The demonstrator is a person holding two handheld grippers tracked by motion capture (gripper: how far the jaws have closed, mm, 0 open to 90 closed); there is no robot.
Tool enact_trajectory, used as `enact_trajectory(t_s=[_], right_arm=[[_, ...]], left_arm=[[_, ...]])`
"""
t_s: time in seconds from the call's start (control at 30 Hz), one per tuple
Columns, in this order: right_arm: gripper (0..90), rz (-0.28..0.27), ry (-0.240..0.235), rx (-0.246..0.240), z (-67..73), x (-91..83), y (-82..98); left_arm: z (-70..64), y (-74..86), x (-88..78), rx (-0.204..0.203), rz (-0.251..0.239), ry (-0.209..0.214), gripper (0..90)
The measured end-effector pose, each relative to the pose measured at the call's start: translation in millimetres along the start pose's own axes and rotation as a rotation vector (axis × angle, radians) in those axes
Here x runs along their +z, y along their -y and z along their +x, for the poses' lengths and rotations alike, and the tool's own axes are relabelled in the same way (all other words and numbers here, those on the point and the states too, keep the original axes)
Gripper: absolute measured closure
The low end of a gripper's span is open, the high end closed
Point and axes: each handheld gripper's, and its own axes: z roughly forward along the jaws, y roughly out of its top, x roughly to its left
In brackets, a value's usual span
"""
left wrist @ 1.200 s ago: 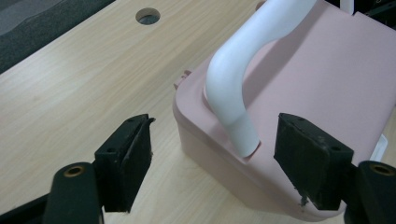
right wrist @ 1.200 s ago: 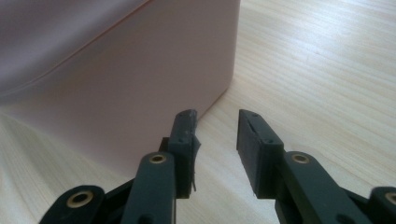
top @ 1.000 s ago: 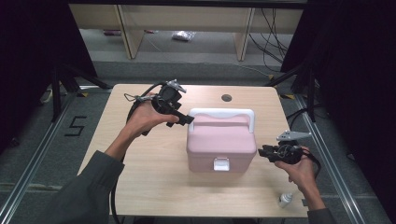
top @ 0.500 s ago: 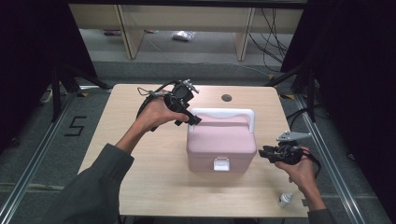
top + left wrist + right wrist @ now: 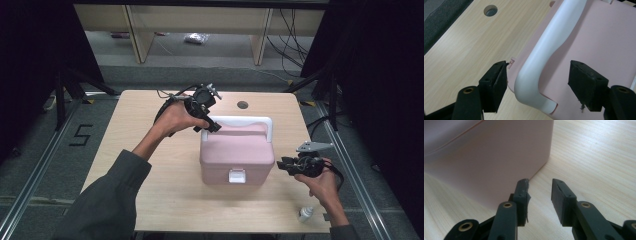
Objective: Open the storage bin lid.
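A pink box (image 5: 237, 150) with a white handle (image 5: 250, 120) folded flat on its lid stands in the middle of the table. My left gripper (image 5: 210, 125) hovers at the box's back left corner. In the left gripper view its jaws (image 5: 540, 75) straddle the curved end of the white handle (image 5: 549, 47) without touching it; they have just been closing a little and still stand open. My right gripper (image 5: 282, 165) rests low beside the box's right wall. Its jaws (image 5: 540, 186) are open with only bare wood between them, and the pink wall (image 5: 486, 157) lies just to their left.
A small white bottle (image 5: 305, 214) stands near the front right corner of the wooden table (image 5: 130, 150). A round hole (image 5: 242, 105) sits in the tabletop behind the box. Shelving and cables lie beyond the far edge.
My left gripper has moved right, from beside the box's left rear to over the handle's end. The right gripper and the box have stayed put.
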Motion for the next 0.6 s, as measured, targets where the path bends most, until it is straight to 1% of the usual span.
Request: enact_trajectory(t_s=[0.03, 0.07, 0.1, 0.13, 0.17, 0.2, 0.23, 0.27, 0.37, 0.4, 0.43, 0.47, 0.57, 0.6], right_arm=[[67.2, 0.002, 0.002, -0.006, -0.4, 0.3, 0.0], [67.2, 0.004, -0.002, 0.006, -0.3, 0.3, 0.2], [67.2, -0.002, -0.002, -0.001, -1.6, 0.7, 0.6], [67.2, -0.001, -0.008, 0.005, -2.2, 1.4, 1.0], [67.2, -0.001, -0.008, 0.005, -2.2, 1.4, 1.0], [67.2, 0.007, -0.006, 0.014, -3.1, 1.5, 1.9], [67.2, 0.007, -0.006, 0.014, -3.1, 1.5, 1.9], [67.2, 0.005, -0.004, 0.011, -3.7, 2.0, 2.4], [67.2, 0.006, -0.005, 0.017, -2.5, 2.3, 2.3], [67.2, 0.006, -0.005, 0.017, -2.5, 2.3, 2.3], [67.2, 0.01, -0.004, 0.019, -2.1, 2.0, 2.1], [67.2, 0.01, -0.003, 0.018, -2.3, 1.9, 2.1], [67.2, 0.003, -0.009, 0.013, -2.7, 1.3, 2.1], [67.2, 0.011, -0.01, 0.029, -1.5, 0.7, 1.9]], left_arm=[[0.1, -1.8, 2.0, 0.015, 0.015, -0.001, 32.8], [0.0, -3.0, 3.2, 0.02, 0.018, -0.001, 33.3], [-0.2, -4.2, 4.3, 0.029, 0.024, -0.001, 33.9], [-0.6, -5.5, 5.2, 0.038, 0.03, -0.003, 35.0], [-0.6, -5.5, 5.2, 0.038, 0.03, -0.003, 36.2], [-1.7, -7.7, 7.6, 0.051, 0.042, -0.011, 37.6], [-1.7, -7.7, 7.6, 0.051, 0.042, -0.011, 38.6], [-2.5, -9.8, 10.0, 0.063, 0.052, -0.016, 38.9], [-4.7, -12.5, 11.7, 0.081, 0.058, -0.014, 42.2], [-4.7, -12.5, 11.7, 0.081, 0.058, -0.014, 43.2], [-5.7, -14.2, 12.2, 0.096, 0.069, -0.015, 44.2], [-6.5, -15.0, 12.6, 0.094, 0.073, -0.016, 44.8], [-4.4, -17.4, 13.1, 0.11, 0.089, -0.018, 47.8], [-3.7, -17.7, 13.4, 0.109, 0.095, -0.017, 48.6]])
